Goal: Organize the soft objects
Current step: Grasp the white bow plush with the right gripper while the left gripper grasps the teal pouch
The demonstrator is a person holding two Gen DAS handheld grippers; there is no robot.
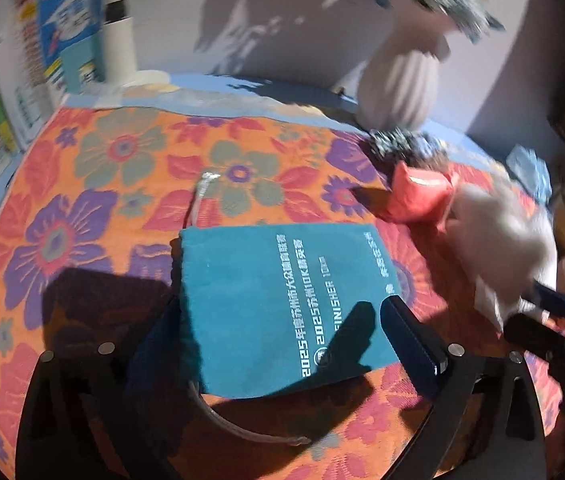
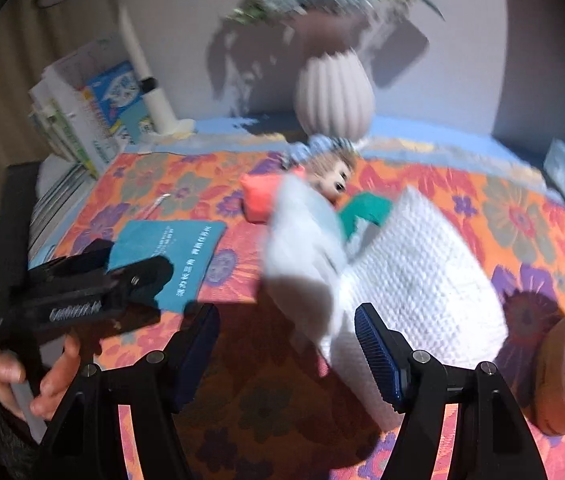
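- Left wrist view has the left claw (image 1: 278, 344) with its jaws wide apart, straddling a teal pouch (image 1: 282, 304) that lies flat on the flowered cloth (image 1: 82, 200) of the counter; nothing is clamped.
- Right wrist view has the right claw (image 2: 286, 352) also spread apart, with a white paper towel (image 2: 422, 280) lying partly between and beyond its fingers, blurred, not pinched as far as I can tell.
- Behind it, a small doll (image 2: 332, 176), an orange-red cushion (image 2: 260, 200) and a green cloth piece (image 2: 366, 210) sit bunched near the ribbed vase (image 2: 334, 96).
- Judging by this, sorting is at an early stage: the soft things lie loosely spread, none visibly stacked or put away.
- Left to do: gather the pouch, towel and doll group into one tidy place.
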